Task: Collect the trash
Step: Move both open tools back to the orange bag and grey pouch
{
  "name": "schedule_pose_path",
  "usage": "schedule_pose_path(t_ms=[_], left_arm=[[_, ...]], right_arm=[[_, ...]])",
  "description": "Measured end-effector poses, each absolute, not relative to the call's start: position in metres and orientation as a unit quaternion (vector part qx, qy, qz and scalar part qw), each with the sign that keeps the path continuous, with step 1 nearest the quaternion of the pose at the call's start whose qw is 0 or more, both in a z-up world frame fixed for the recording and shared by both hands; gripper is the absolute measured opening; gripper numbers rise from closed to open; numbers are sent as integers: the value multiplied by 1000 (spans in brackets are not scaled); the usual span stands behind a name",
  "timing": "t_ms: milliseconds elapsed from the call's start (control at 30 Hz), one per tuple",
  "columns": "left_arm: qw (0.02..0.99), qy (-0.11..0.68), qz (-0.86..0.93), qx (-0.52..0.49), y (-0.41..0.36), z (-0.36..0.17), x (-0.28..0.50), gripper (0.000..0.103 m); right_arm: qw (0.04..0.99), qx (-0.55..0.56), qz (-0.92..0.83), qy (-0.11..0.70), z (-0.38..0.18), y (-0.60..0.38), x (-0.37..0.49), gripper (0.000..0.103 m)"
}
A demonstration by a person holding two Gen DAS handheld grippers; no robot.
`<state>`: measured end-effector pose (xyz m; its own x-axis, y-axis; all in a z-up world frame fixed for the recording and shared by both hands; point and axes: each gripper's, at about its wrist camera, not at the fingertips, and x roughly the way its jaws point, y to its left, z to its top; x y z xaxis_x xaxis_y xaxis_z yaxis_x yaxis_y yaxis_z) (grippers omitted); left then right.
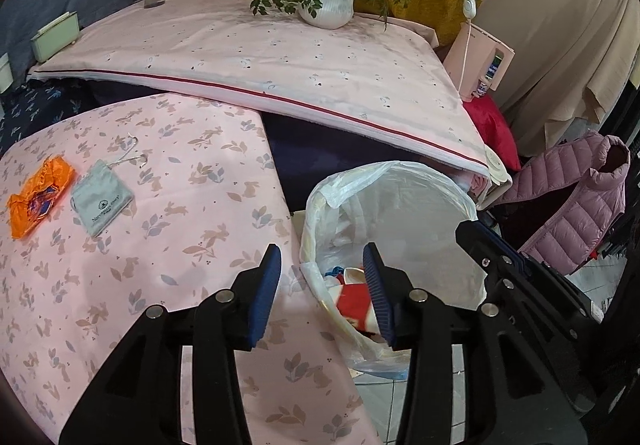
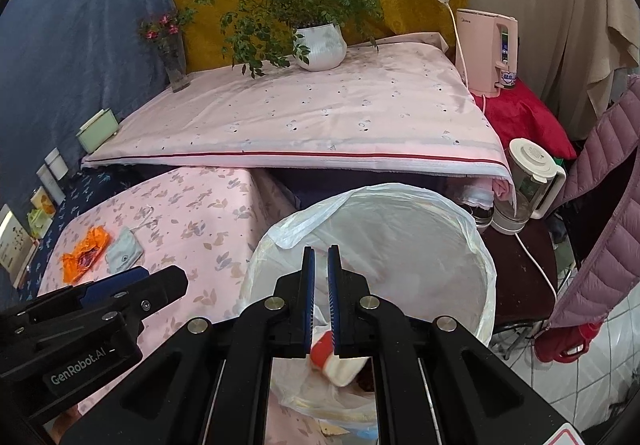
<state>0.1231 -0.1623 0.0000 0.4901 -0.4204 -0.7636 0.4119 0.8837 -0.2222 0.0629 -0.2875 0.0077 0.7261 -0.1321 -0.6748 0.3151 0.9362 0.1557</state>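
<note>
Two pieces lie on the pink surface (image 1: pixel 192 229), and both sit on the far left side, well apart from the bin (image 2: pixel 486 277) that stands at the surface's right edge. An orange wrapper (image 1: pixel 38 197) lies crumpled nearest that left edge, its long axis running roughly away from the camera and leaning slightly right. Just beside it, to the right, is a grey pouch (image 1: pixel 102 203) with a drawstring trailing off toward the far side; whether it counts as trash is not certain.

Seen from the left gripper (image 1: pixel 322 293), both pieces are ahead and well to the left of the fingers, which stand wide apart and carry nothing. They hover over the surface's right edge, the right one above the bin's rim.

Right gripper (image 2: pixel 321 297) hangs over the bin's mouth, fingers drawn to a narrow gap with nothing visibly between them. Below them inside the liner lies a red and white item (image 2: pixel 332 359), already in.

From here the left hand looks the nearer one to the wrapper, since the right view shows it reaching in from that side, closer to the orange piece. Its fingers would probably need to swing left and forward, then close across the wrapper's short axis.
</note>
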Motion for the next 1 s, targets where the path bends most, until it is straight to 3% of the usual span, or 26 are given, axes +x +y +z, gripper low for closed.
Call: schedule_pose_path(t_ms=[800,1000], left_arm=[[872,457,-171,-45,-77,-19,141,41],[872,461,-150,-59,-47,-25,147,41]], right_arm=[[922,88,-72,371,8,-215,90,13],[922,73,-54,377,5,-185,101,26]])
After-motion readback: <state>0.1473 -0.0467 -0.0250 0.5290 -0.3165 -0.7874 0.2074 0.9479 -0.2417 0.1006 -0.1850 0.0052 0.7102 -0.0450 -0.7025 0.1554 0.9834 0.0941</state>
